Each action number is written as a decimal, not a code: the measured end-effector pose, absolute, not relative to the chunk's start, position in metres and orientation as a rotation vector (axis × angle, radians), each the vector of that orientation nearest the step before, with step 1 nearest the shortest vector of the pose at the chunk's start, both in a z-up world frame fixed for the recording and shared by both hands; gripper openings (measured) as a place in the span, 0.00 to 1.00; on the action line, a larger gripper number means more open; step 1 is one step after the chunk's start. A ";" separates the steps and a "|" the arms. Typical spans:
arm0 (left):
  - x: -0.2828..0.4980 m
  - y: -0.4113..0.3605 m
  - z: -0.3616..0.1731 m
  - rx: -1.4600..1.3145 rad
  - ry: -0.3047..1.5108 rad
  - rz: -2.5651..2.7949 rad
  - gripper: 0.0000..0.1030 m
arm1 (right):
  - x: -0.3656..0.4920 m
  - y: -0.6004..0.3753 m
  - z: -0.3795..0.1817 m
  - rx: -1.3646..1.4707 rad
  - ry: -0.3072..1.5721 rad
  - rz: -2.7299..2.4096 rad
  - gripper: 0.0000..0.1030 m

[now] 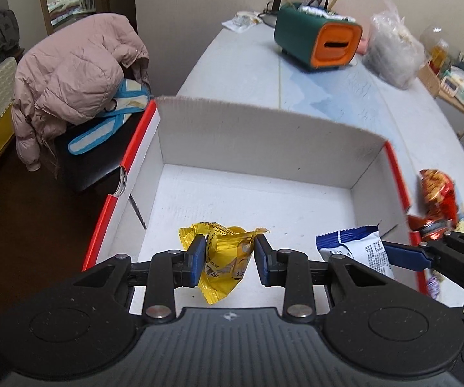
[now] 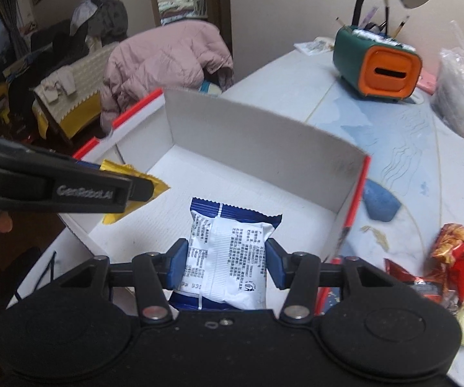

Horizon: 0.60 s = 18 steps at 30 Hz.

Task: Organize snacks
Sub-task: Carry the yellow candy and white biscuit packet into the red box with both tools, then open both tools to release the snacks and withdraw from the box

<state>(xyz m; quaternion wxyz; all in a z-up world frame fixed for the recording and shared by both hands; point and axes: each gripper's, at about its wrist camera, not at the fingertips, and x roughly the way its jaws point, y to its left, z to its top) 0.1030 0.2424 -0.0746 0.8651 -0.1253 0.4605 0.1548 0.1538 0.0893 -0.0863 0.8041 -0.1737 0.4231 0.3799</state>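
I am holding both snacks over the white cardboard box (image 1: 264, 148), whose floor is bare, so nothing is sorted yet. My left hand-held gripper (image 1: 230, 258) is pinching the yellow snack packet (image 1: 222, 251); my right hand-held gripper (image 2: 226, 266) is clamping the blue-and-white snack packet (image 2: 228, 258). Both are angling down into the box. More snacks, a red packet (image 2: 454, 254) among them, are waiting on the tabletop (image 2: 425, 167) just beside it.

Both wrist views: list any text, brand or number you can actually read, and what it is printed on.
"GenRobot.AI": side of the left gripper, seen in the right wrist view.
White and blue packet: dense small print, too small to read.
Yellow packet: dark lettering, crumpled, unreadable.
Red snack bag: print blurred, unreadable.
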 end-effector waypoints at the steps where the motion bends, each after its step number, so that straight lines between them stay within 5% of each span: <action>1: 0.104 0.244 -0.078 -0.258 0.972 0.323 0.31 | 0.155 0.091 -0.089 -0.378 0.913 0.811 0.48; 18: 0.109 0.244 -0.107 -0.230 1.052 0.275 0.32 | 0.154 0.101 -0.108 -0.415 0.955 0.797 0.52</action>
